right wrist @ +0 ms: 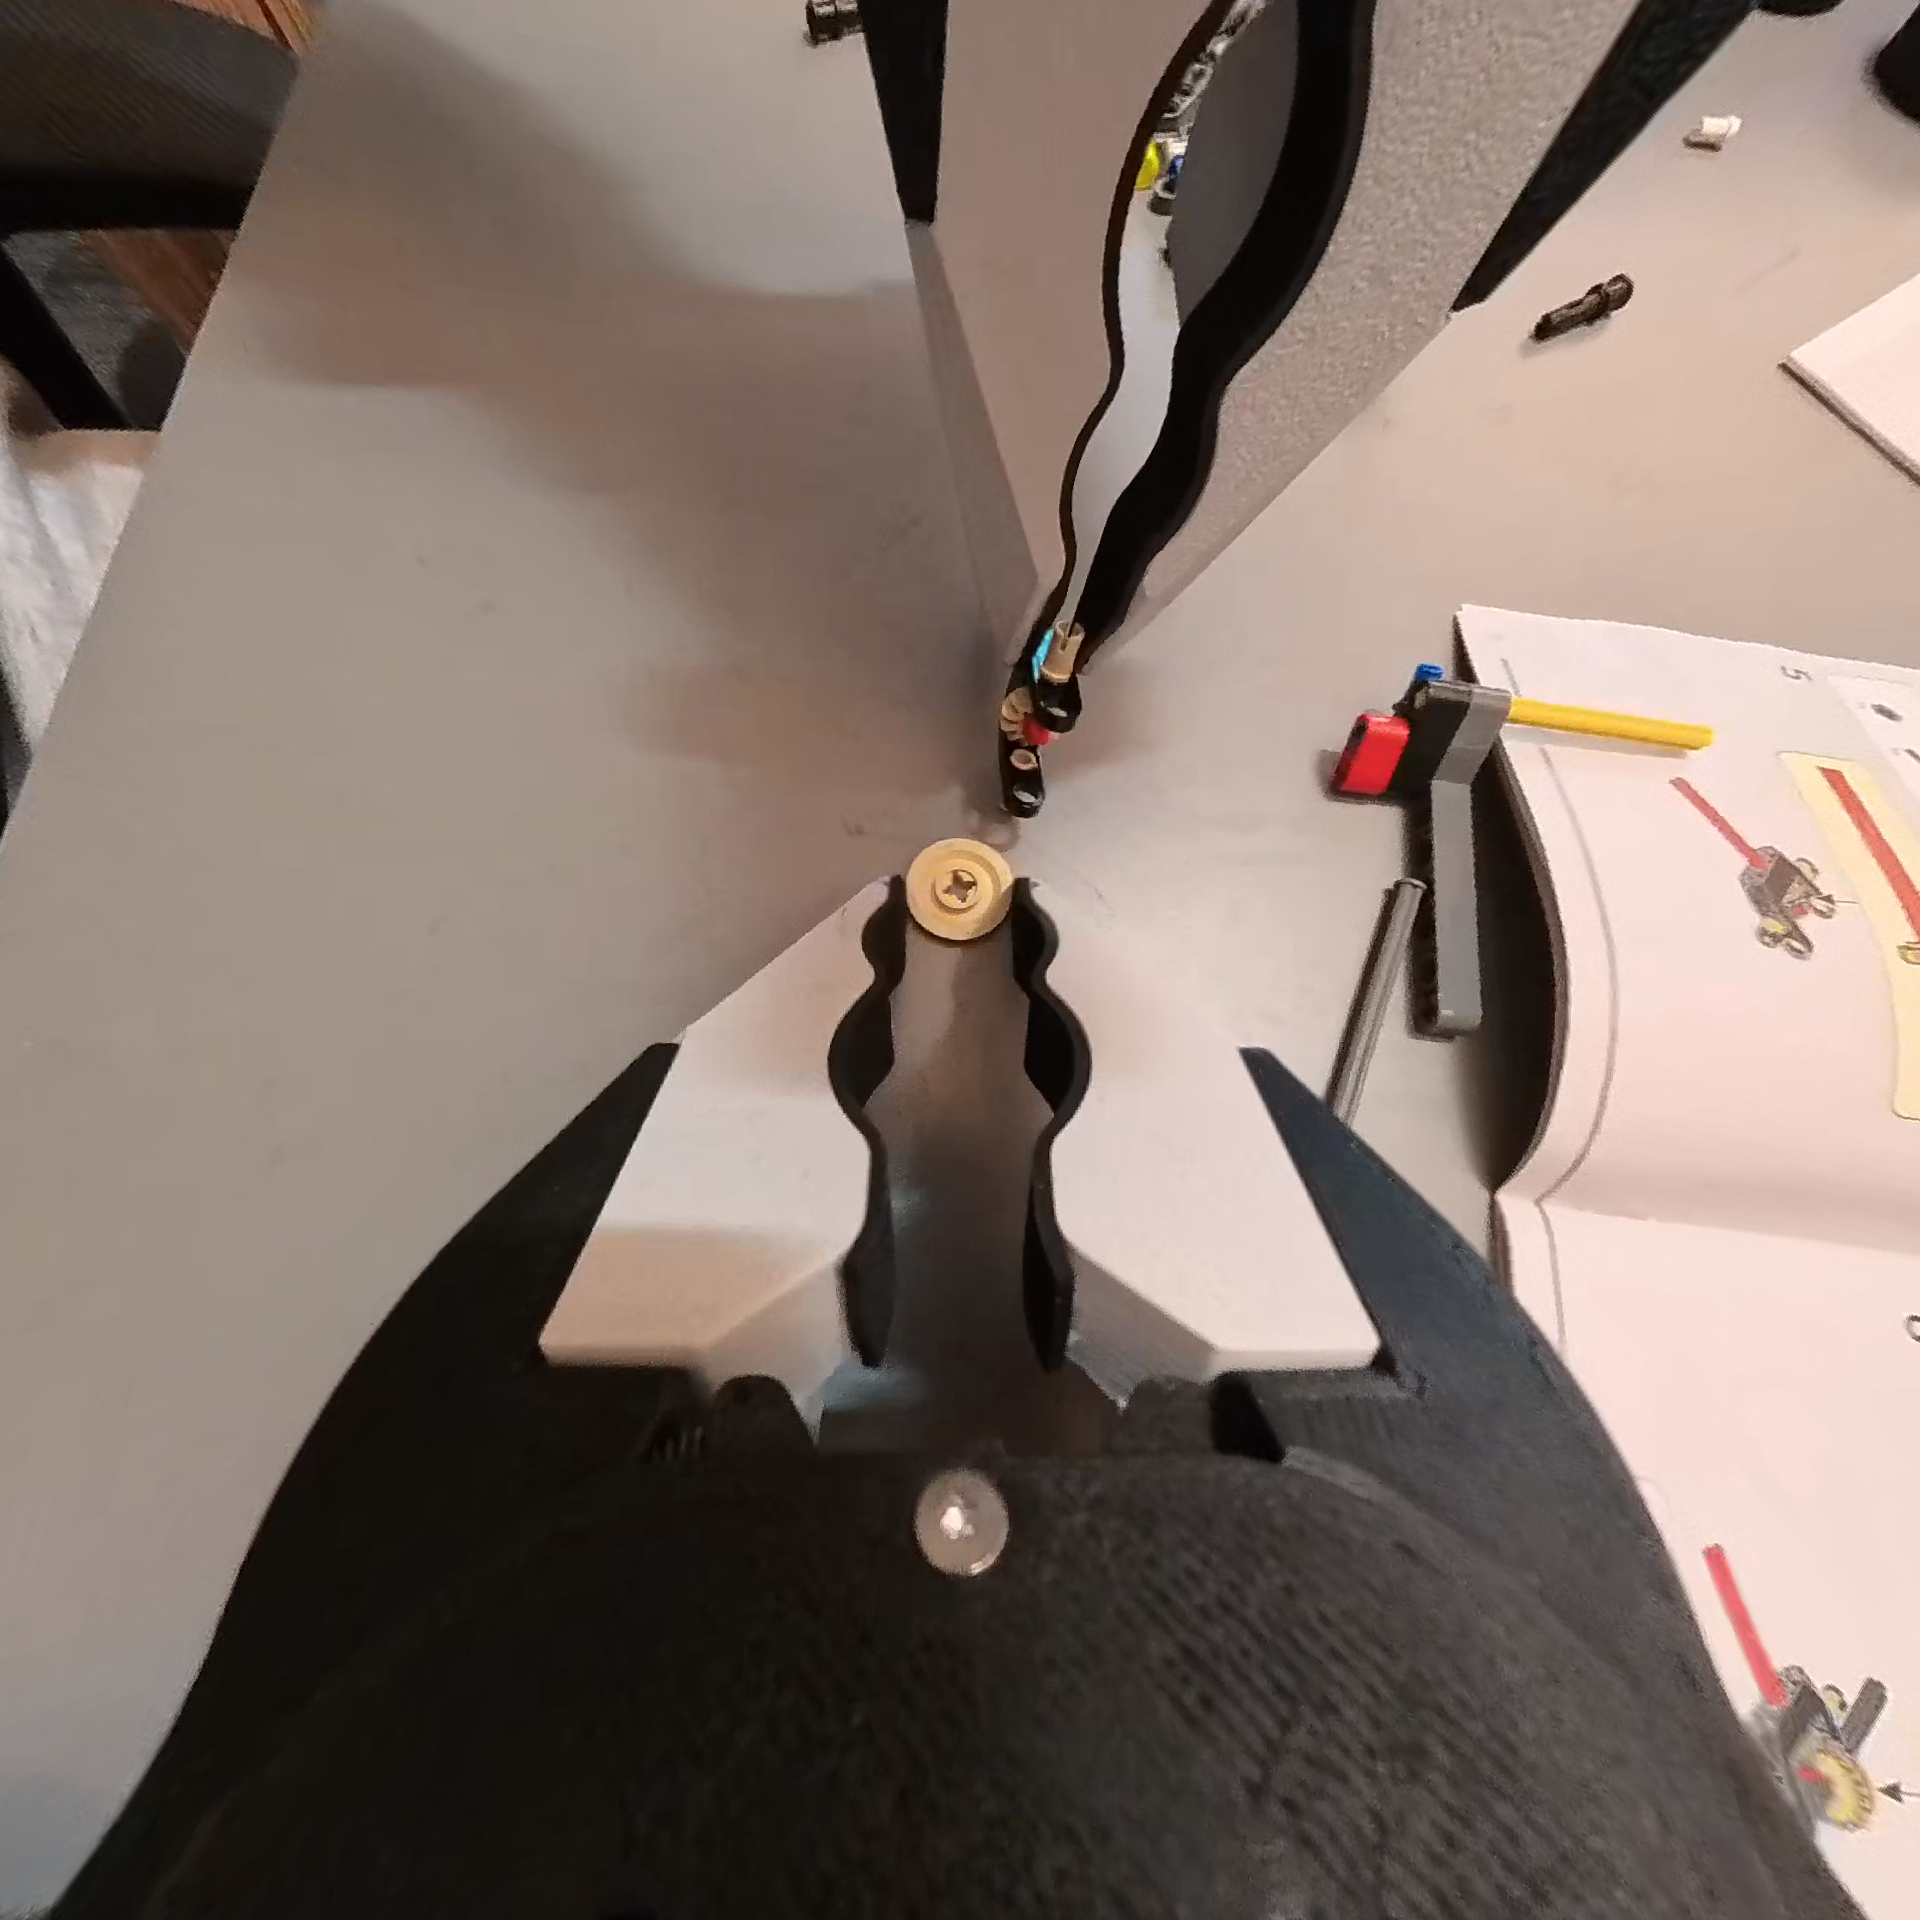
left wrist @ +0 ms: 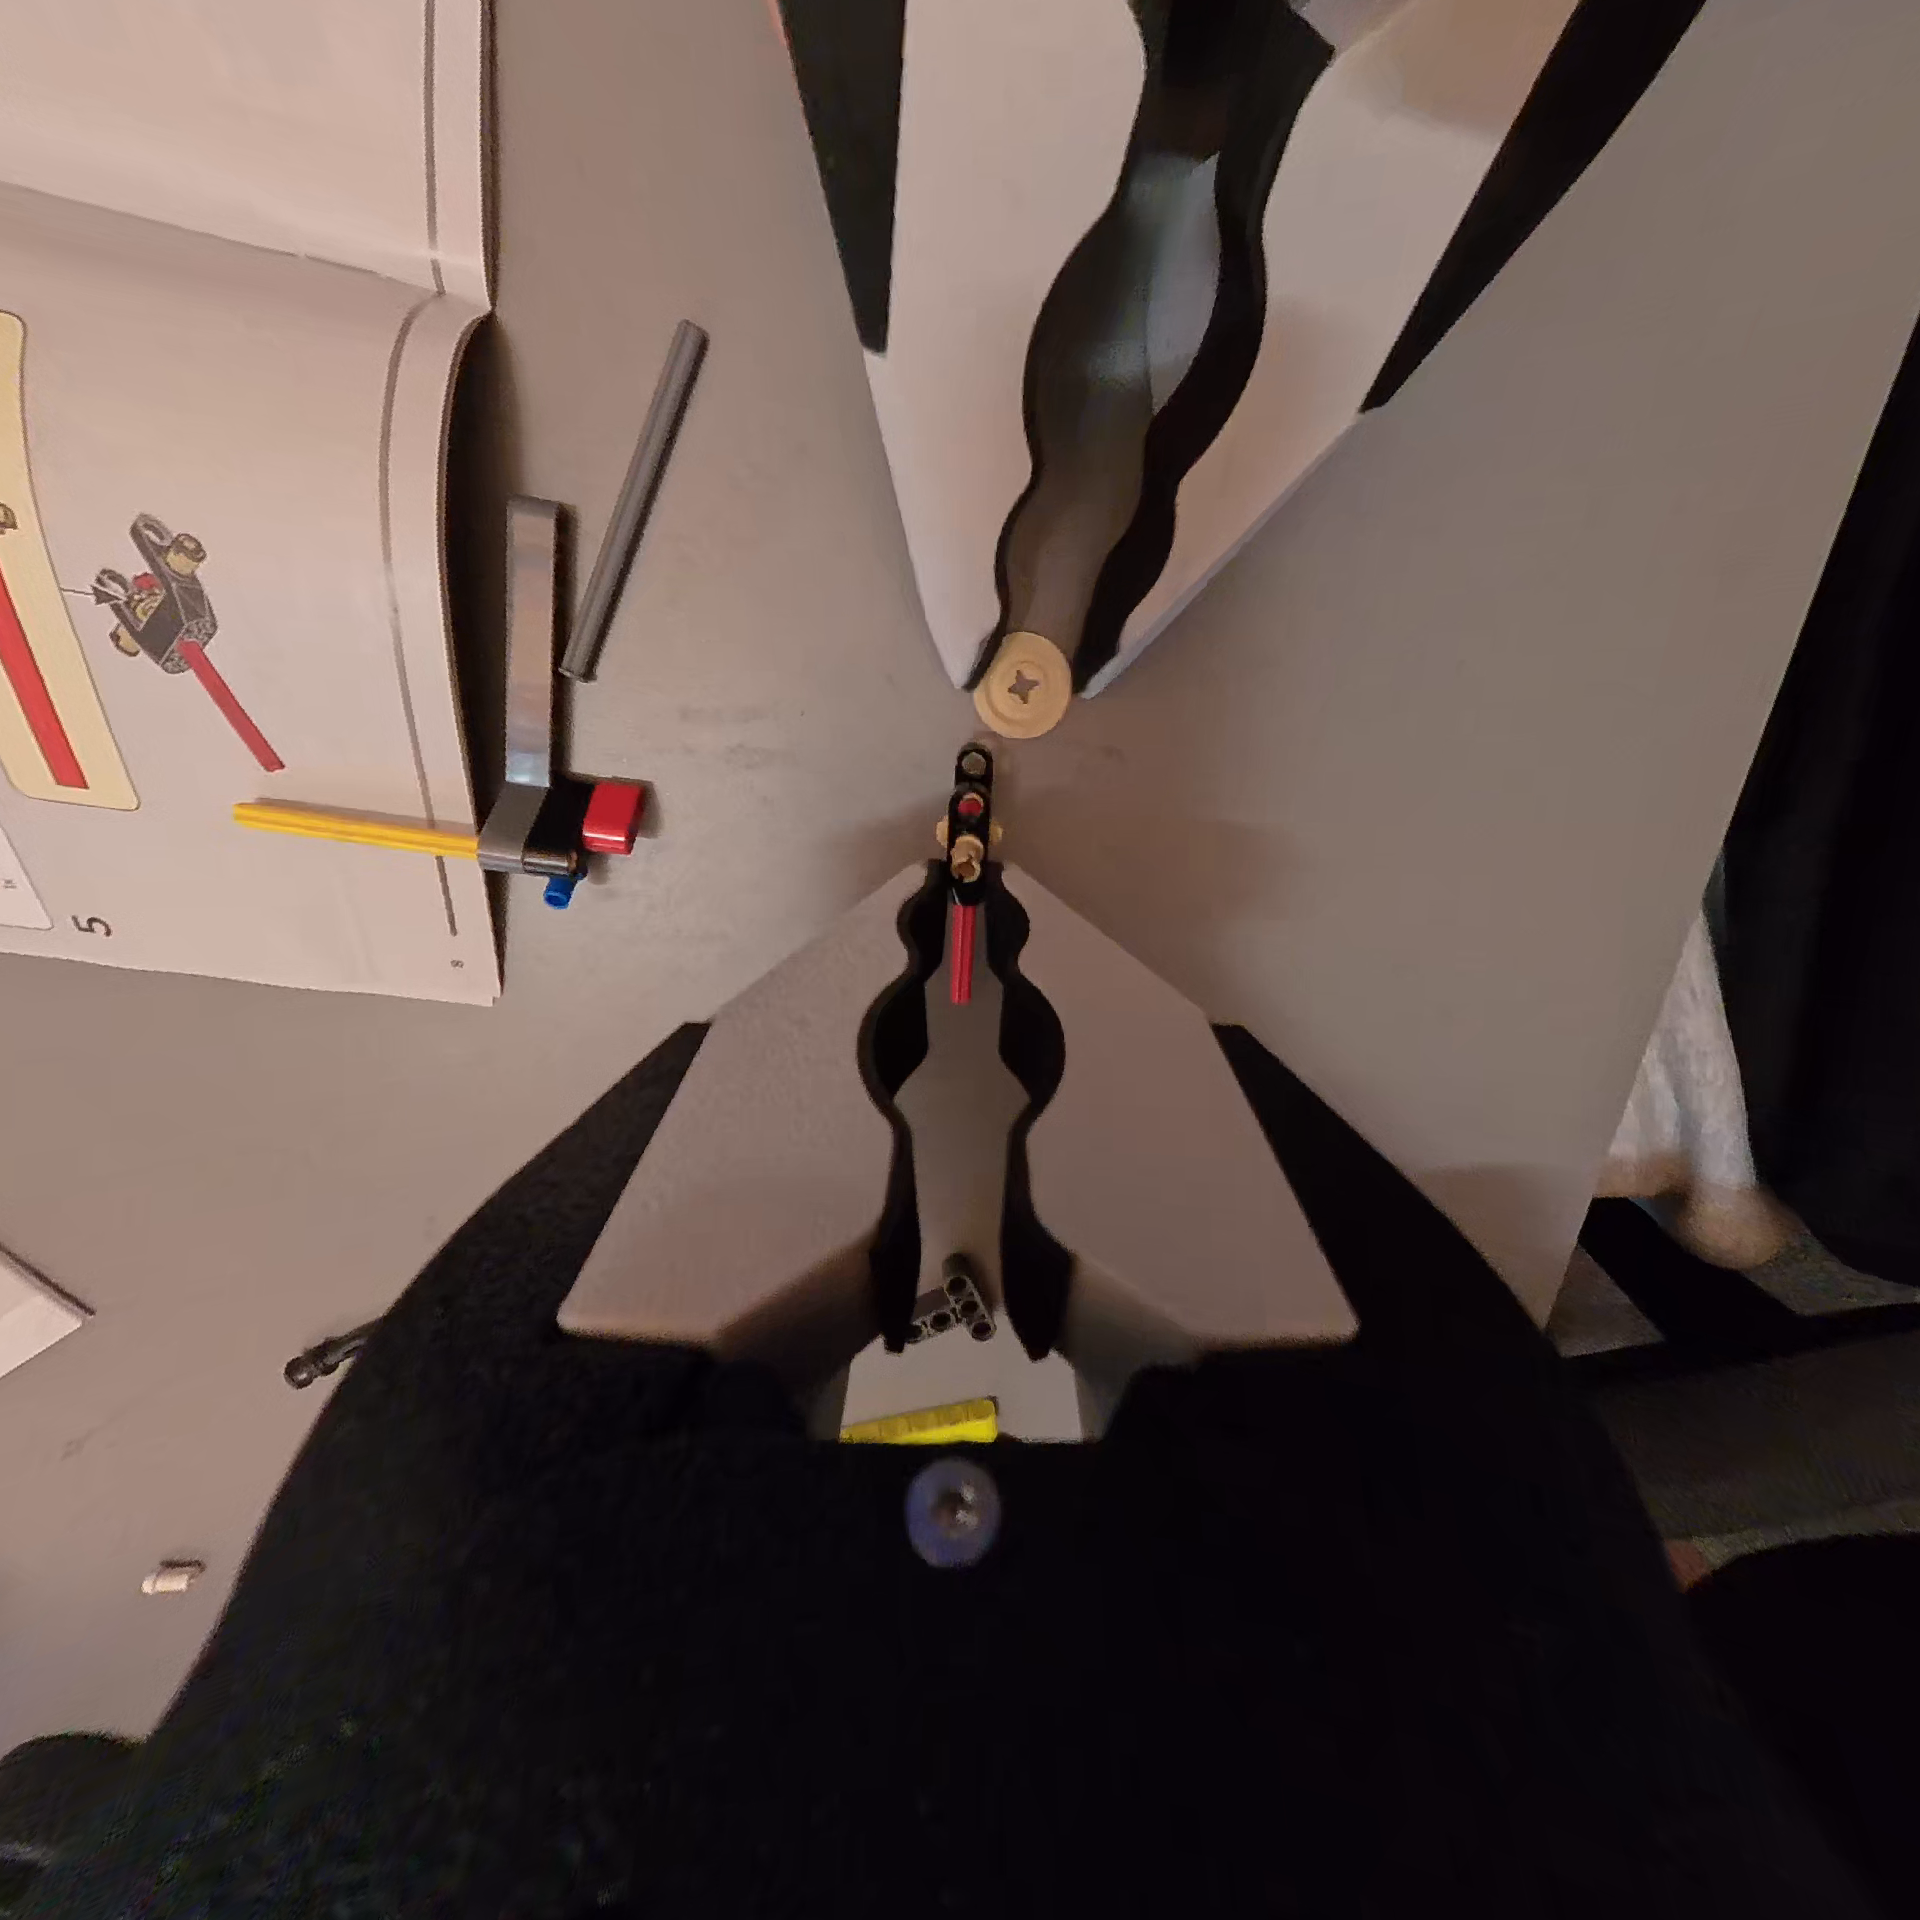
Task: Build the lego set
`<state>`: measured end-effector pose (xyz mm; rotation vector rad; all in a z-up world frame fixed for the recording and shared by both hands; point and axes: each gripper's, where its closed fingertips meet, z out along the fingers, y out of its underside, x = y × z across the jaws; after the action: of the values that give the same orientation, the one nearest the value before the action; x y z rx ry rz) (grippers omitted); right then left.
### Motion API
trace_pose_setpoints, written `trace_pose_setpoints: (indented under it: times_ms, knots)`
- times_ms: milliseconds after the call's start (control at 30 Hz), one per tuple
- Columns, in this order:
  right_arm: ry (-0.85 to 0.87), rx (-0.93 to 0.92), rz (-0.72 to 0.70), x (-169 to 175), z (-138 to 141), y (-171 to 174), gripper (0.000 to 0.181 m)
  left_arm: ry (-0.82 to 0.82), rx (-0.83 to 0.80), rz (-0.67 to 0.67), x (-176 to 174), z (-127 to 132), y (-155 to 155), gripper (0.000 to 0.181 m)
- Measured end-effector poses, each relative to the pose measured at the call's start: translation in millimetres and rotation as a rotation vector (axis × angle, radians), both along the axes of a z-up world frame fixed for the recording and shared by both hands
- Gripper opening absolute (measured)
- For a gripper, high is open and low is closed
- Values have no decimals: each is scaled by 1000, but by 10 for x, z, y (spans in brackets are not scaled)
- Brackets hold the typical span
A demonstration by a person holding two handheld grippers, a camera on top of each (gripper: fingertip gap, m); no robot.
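A desk in an office or home workroom is suggested. A plain grey tabletop (right wrist: 520,520) is seen, with an open instruction booklet (right wrist: 1714,935) laid on it and a dark swivel chair (right wrist: 125,135) beside it.

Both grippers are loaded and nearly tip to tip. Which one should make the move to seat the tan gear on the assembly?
Right, probably. The right gripper pinches the tan gear at its tips, cross hole exposed, just short of the black assembly. The left gripper is shut on that assembly, so it's better holding steady as the anchor.
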<state>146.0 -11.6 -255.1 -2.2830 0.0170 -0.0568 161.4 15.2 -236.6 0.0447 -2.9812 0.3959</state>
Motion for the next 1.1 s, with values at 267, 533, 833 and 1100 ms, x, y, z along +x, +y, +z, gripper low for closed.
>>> trace_pose_setpoints:
  times_ms: [267, 533, 833, 1100]
  knots:
    - [-53, 95, -34, 106, 153, 20, 18, -7, 15, -16, -13, 2, -27, 5]
    - [-66, 91, -27, 89, 146, 80, 18, -16, 18, -26, -22, 6, -61, 5]
    - [-67, 86, -33, 108, 140, 94, 18, -28, 21, -36, -11, 7, -53, 5]
    - [-105, 26, -22, 103, 49, 97, 17, -22, 12, -33, -19, 1, -56, 5]
